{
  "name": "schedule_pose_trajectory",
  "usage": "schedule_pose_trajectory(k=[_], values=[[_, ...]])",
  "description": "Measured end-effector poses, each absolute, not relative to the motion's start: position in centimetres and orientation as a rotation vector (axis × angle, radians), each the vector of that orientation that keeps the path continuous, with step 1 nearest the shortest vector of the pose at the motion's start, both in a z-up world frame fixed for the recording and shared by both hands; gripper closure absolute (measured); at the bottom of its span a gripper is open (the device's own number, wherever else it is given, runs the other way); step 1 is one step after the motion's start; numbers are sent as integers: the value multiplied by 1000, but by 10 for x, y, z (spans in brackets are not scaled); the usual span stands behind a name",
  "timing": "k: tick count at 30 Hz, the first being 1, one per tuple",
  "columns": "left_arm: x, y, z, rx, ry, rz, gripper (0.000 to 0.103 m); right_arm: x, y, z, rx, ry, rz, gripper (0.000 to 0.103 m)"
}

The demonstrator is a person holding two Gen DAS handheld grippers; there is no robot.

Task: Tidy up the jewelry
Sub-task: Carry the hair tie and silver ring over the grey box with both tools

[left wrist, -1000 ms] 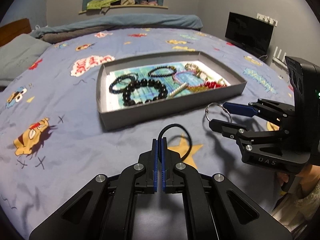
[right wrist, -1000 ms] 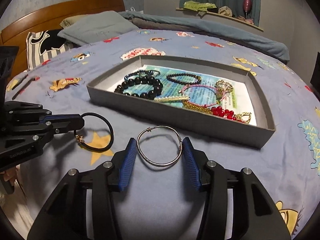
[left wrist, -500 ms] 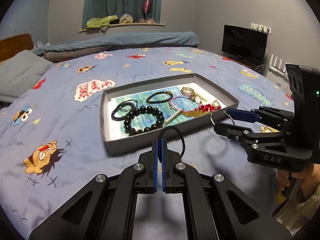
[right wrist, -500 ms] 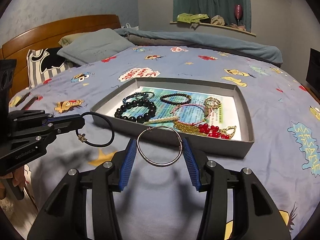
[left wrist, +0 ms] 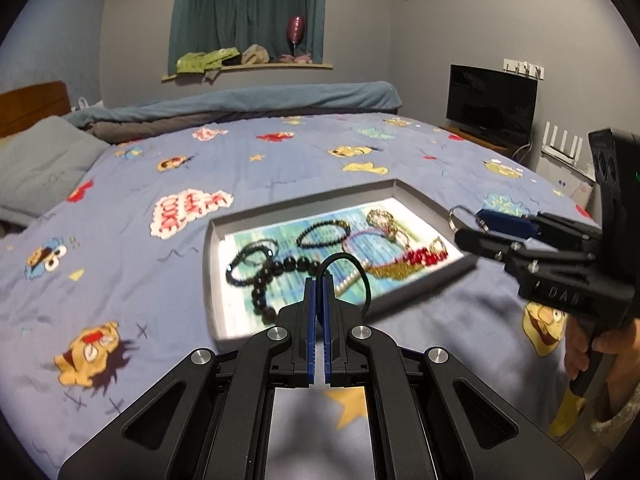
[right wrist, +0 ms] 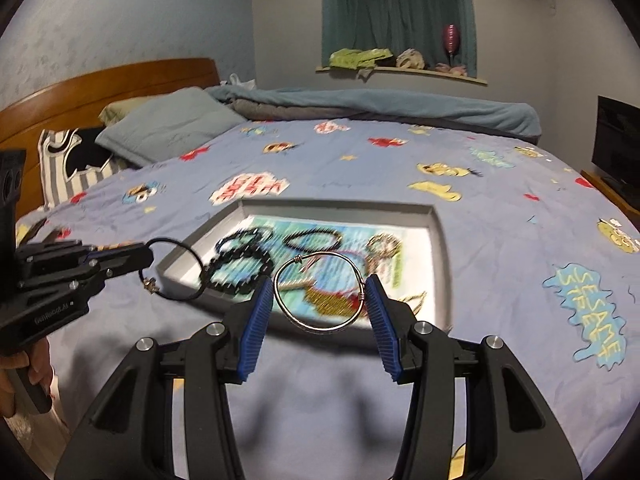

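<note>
My left gripper [left wrist: 318, 280] is shut on a black cord bracelet [left wrist: 344, 256], which loops up past its fingertips above the bed. In the right wrist view that gripper [right wrist: 142, 258] stands at the left, and the cord [right wrist: 173, 239] hangs from it with a small gold charm. My right gripper [right wrist: 318, 290] holds a thin silver bangle [right wrist: 316, 327] across its blue pads, over the near edge of the grey tray [right wrist: 340, 204]. The tray [left wrist: 212, 280] holds a black bead bracelet [left wrist: 272, 280], red beads [left wrist: 420, 258], a gold chain and several other bracelets. The right gripper [left wrist: 466, 222] is at the tray's right corner.
The tray lies on a blue cartoon-print bedspread [left wrist: 160, 160]. A grey pillow [right wrist: 168, 128] and a wooden headboard [right wrist: 100, 84] are at the left, a folded blanket [left wrist: 240, 100] is at the far side, and a dark screen [left wrist: 492, 106] stands to the right of the bed.
Both grippers have risen and tipped upward with their pieces still held, so the tray sits lower and farther off in both views. Neither grip has changed.
</note>
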State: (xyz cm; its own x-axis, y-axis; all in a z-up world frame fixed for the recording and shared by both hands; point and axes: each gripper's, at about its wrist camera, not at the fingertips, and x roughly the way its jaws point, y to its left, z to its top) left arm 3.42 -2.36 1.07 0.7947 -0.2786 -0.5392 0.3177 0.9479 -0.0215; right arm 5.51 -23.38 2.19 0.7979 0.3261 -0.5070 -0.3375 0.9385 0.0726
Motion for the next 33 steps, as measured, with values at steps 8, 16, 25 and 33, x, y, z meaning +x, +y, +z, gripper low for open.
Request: schedule_pose_trajectory(k=[8,16,25,33], values=[[48,-29,13,56,557,-335,99,89,-241,50,-24,488,337,55],[79,-35,34,43,514,-350,99,120,-270,43,27,507,291,55],[143,-55,23,0,591,-395,99,148,-277,12,37,591,293,55],[163,-63,-18,4,748,-391,99,159,-253,-12,-58,676,340,55]])
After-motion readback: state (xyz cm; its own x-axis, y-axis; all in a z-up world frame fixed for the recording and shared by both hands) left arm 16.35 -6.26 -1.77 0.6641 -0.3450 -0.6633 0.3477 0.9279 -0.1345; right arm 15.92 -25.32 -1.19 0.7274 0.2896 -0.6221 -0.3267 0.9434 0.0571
